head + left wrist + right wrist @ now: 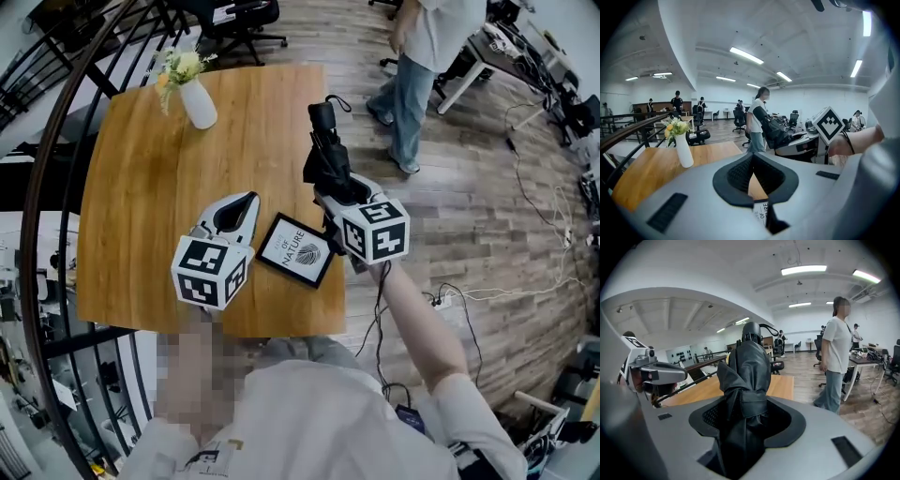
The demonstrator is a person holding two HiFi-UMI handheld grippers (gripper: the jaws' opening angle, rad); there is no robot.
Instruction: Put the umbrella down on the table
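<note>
**A:** Fig. 1. State of the task?

**B:** Not yet done. Folded black umbrella (327, 150) pinched at its strapped waist by the right gripper (336, 192). Held up above the table (141, 216), over its right edge, with no contact visible.

**A:** Checked in the right gripper view?

**B:** Yes. 2 jaws clamped onto the umbrella (746, 371) fabric, with the table lower and beyond.

**A:** And the left gripper (236, 211)?

**B:** Hovering over the table's near half, claw pressed together on nothing. Beside it, near the table's near right corner, a framed card (298, 248). At the table's far side, well apart, a vase (198, 101) of flowers.

**A:** Left to do?

**B:** By judgement, 3 steps: lowering toward the bare wood at the table's middle, laying the umbrella flat, and opening the jaws. None begun.
</note>
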